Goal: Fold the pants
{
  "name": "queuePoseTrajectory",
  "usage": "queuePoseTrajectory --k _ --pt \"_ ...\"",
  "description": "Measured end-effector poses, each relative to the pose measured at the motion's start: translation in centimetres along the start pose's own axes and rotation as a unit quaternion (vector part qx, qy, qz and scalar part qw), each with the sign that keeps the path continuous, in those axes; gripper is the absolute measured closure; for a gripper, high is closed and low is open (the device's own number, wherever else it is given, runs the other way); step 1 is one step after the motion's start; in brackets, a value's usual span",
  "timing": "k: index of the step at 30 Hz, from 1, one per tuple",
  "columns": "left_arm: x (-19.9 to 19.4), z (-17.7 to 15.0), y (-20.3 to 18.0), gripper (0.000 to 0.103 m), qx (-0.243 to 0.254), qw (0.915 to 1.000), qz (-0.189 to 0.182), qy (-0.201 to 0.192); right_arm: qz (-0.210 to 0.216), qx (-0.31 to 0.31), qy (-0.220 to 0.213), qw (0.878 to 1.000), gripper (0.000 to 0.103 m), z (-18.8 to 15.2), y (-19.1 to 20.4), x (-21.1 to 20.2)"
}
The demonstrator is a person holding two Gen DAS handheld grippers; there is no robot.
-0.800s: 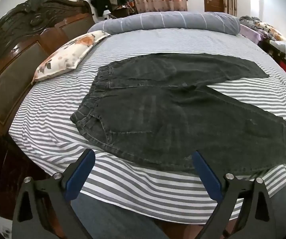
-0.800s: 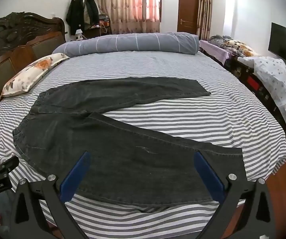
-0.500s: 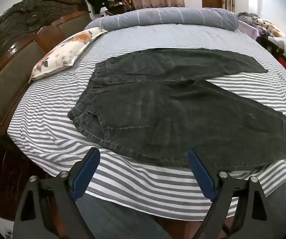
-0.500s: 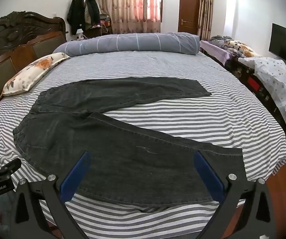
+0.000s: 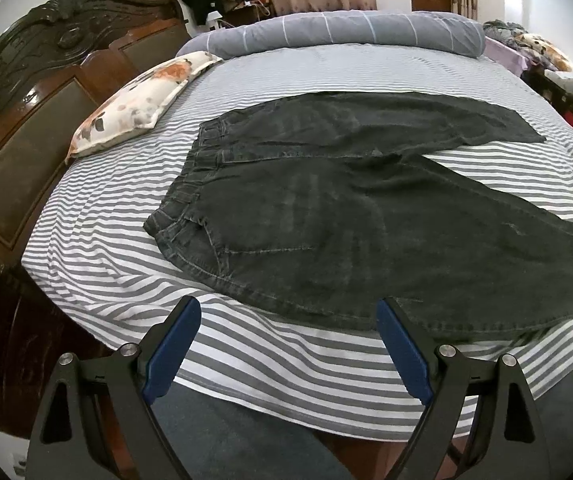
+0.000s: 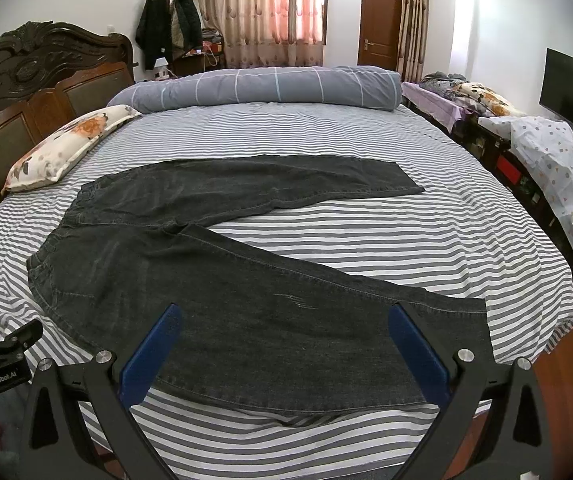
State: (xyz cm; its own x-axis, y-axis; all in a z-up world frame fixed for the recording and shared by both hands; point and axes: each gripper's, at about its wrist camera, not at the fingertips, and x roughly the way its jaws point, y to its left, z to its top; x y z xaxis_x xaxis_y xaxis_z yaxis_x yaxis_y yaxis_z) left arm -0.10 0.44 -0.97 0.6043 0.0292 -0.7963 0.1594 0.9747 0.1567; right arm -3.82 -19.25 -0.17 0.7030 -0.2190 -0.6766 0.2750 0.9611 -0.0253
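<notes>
Pants [image 5: 366,216] in dark denim lie flat on the striped bed [image 5: 98,240], legs spread apart, waistband toward the headboard [image 5: 18,120]. Left gripper [image 5: 288,344] hangs spread wide and empty over the near bed edge. From the right wrist, the right gripper [image 6: 286,344] gapes equally wide, empty, above the nearer leg.

A home bedroom: striped bed [image 6: 326,136], carved wooden headboard [image 6: 38,64], curtains [image 6: 262,12], probably coats [image 6: 166,24] hanging.
</notes>
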Motion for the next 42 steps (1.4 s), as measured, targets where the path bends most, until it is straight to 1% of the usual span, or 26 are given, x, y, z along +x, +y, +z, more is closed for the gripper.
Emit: queuePoseTrajectory --k 2,6,7,14,19,20,29,34,35,42 --pt "0.0 0.0 0.0 0.014 -0.003 1.0 -0.004 -0.004 -0.001 -0.001 0.0 1.0 0.0 0.0 0.0 0.0" --pt "-0.2 0.0 0.6 0.014 -0.024 0.9995 -0.018 -0.011 -0.002 -0.001 0.0 1.0 0.0 0.0 0.0 0.0" --pt "-0.2 0.1 0.7 0.014 -0.025 0.9995 -0.015 -0.01 -0.002 -0.001 0.0 1.0 0.0 0.0 0.0 0.0" --pt "-0.6 0.1 0.5 0.014 -0.021 0.9995 -0.015 -0.017 -0.002 -0.001 0.0 1.0 0.0 0.0 0.0 0.0" --pt "-0.7 0.2 0.5 0.014 -0.024 0.9994 -0.022 -0.014 -0.002 -0.002 -0.001 1.0 0.0 -0.3 -0.2 0.1" --pt "-0.8 0.2 0.6 0.014 -0.025 0.9993 -0.024 -0.012 -0.003 -0.003 -0.001 1.0 0.0 0.3 0.2 -0.2" --pt "-1.3 0.2 0.5 0.014 -0.028 0.9991 -0.03 -0.01 -0.004 -0.004 0.0 1.0 0.0 0.4 0.4 -0.2" --pt "-1.5 0.2 0.0 0.014 -0.02 0.9992 -0.033 -0.012 -0.013 -0.003 0.005 1.0 0.0 0.4 0.4 -0.1" --pt "-1.5 0.2 -0.1 0.014 -0.018 0.9991 -0.036 -0.011 -0.014 -0.001 0.005 1.0 0.0 -0.1 -0.4 0.0" --pt "-1.3 0.0 -0.4 0.014 -0.014 0.999 -0.041 -0.008 -0.031 0.005 0.019 0.999 0.0 -0.2 -1.1 0.4"
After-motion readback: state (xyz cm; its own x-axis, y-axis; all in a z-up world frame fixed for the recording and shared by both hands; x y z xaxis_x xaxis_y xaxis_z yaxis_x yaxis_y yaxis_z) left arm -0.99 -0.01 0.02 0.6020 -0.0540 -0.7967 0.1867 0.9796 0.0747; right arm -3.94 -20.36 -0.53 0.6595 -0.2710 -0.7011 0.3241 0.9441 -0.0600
